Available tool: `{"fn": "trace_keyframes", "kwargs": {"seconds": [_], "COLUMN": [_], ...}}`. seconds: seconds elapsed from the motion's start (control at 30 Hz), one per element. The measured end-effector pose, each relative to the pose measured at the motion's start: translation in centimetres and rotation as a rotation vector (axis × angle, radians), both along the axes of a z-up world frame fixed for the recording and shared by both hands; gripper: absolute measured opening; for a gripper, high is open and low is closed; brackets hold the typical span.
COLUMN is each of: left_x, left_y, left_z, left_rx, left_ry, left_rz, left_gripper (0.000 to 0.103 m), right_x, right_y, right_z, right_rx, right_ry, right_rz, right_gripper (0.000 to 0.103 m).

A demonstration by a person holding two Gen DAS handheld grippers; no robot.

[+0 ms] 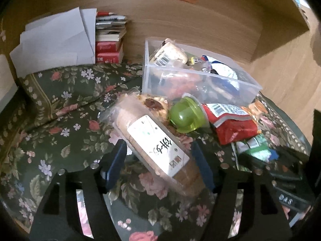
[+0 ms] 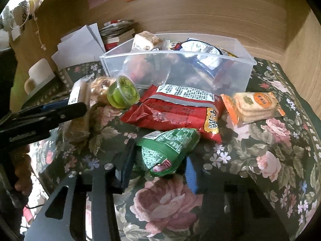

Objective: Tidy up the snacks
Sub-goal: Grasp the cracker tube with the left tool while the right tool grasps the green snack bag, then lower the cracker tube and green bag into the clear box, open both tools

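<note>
Two packets are in my claws at once, one per side. My left gripper [image 1: 158, 158] has its blue pads on either flank of the long clear-wrapped stack of brown biscuits with a white label [image 1: 160, 144], pinching it about mid-length, while the far end of it lies against the round green plastic jelly cup [image 1: 185, 116]. I judge it light but brittle, and the film looks slick, so holding across the stiff stack and not the loose wrapper ends seems right. My right gripper [image 2: 158, 164] is closed on the near end of the crinkly green foil snack bag [image 2: 168, 148], which lies on the dark floral tablecloth [image 2: 270, 160] just near of the flat red foil snack packet [image 2: 180, 112]; the bag looks soft and puffy, likely to squash or slide, though the pad contact is partly hidden, so I may be wrong about how firm the hold is. Farther back stands the clear rectangular plastic bin [image 2: 248, 68], already holding several snacks, with the orange-edged cracker pack [image 2: 252, 106] to the right.
</note>
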State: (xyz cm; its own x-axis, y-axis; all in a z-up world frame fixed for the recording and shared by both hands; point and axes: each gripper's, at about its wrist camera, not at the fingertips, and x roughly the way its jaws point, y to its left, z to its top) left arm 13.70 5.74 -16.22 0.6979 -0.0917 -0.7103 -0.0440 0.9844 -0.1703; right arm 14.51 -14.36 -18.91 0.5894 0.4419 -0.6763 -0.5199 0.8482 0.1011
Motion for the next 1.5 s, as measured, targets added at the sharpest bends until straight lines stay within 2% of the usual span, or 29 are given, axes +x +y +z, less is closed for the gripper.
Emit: {"fn": "trace_keyframes", "kwargs": {"seconds": [0.13,0.23,0.4,0.47,0.67,0.93,1.2,1.5], "left_x": [0.7,0.6,-0.5,-0.9,-1.4,-1.3,1.5,6.4], "left_y": [-0.2,-0.9,-1.7,-1.7,-1.6,-1.3,-2.2,-3.8], "left_z": [-0.6,-1.1,-0.3,0.1,1.2,4.9,8.4,9.9], "left_rx": [-0.017,0.002,0.047,0.057,0.056,0.066,0.065,0.058], "left_ry": [0.003,-0.010,-0.049,-0.059,-0.071,-0.155,-0.219,-0.228], "left_rz": [0.013,0.013,-0.011,-0.026,-0.037,-0.039,-0.082,-0.133], "left_gripper": [0.067,0.063,0.038,0.034,0.034,0.034,0.034,0.034], "right_x": [-0.4,-0.8,-1.4,-1.5,-1.4,-0.1,2.3,6.6], "right_y": [-0.1,-0.5,-1.0,-1.3,-2.1,-3.1,-3.1,-2.4], "right_z": [0.2,0.7,1.6,2.0,3.2,5.9,9.6,11.1], "right_rx": [0.001,0.005,0.008,0.017,0.033,0.032,0.031,-0.010], "right_ry": [-0.009,-0.024,-0.054,-0.061,-0.099,-0.172,-0.274,-0.304], "right_rz": [-0.005,0.000,-0.007,-0.010,-0.033,-0.069,-0.096,-0.111], "right_gripper": [0.037,0.032,0.031,0.031,0.031,0.031,0.031,0.031]}}
